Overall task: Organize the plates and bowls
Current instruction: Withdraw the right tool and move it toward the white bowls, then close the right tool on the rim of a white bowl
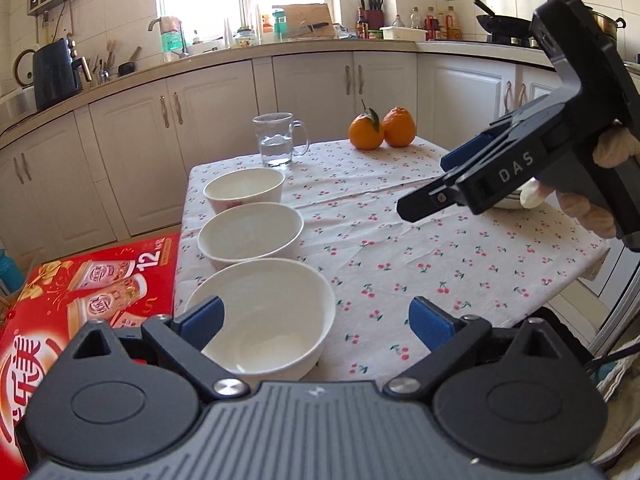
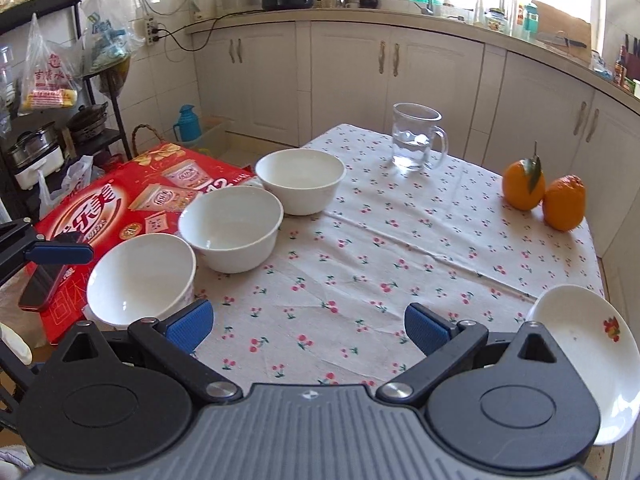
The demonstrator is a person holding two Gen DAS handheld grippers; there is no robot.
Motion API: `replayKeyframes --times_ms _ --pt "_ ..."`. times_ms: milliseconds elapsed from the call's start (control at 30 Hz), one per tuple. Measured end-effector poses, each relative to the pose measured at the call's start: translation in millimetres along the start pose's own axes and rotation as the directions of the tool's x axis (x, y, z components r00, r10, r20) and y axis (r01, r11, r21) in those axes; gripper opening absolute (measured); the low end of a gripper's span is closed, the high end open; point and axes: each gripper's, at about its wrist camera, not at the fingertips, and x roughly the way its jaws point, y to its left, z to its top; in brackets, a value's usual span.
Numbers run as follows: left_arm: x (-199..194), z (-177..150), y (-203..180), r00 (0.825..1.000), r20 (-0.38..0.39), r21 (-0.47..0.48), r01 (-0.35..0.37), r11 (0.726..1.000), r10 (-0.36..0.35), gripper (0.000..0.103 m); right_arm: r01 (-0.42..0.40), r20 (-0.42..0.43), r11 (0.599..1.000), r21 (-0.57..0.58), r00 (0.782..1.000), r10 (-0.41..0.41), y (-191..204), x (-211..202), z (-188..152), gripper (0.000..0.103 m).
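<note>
Both claws spread, empty: left claw (image 1: 316,316), right claw (image 2: 308,322). 3 bowls (image 1: 250,234) left of frame, plate (image 2: 584,344) lower right. Glazed, likely slick, rigid, breakable; pinch rims.

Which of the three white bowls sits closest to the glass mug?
The far bowl at the end of the row, next to the glass mug; the middle bowl and near bowl lie progressively farther away.

The tabletop (image 2: 400,248), under a cherry-print cloth (image 2: 420,280), carries three white bowls (image 2: 228,232) in a row along one edge, a glass mug (image 2: 416,138) (part-filled with water), two oranges (image 2: 542,196) touching, and a small white plate (image 2: 588,344).
</note>
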Motion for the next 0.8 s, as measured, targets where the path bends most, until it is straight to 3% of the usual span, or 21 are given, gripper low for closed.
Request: replayKeyframes --times_ms 167,367,633,800 --pt "0.1 -14.0 18.5 1.000 -0.022 -0.024 -0.011 1.000 0.010 0.099 -0.058 0.013 0.998 -0.030 0.998 0.058 22.2 8.0 11.4 0.103" --pt "11.0 -25.9 33.7 0.998 -0.060 -0.051 -0.010 0.999 0.007 0.099 -0.060 -0.051 0.994 -0.095 0.997 0.055 45.5 31.3 19.7 0.103" --pt "27.2 -32.3 43.2 0.996 -0.088 -0.059 0.013 0.998 -0.018 0.098 -0.192 -0.119 0.975 -0.114 0.977 0.179 70.7 57.2 22.1 0.103" --pt "32.2 -31.0 44.4 0.995 -0.091 -0.049 0.028 0.998 -0.033 0.096 -0.253 -0.153 0.961 -0.111 0.960 0.235 78.3 69.5 25.6 0.091"
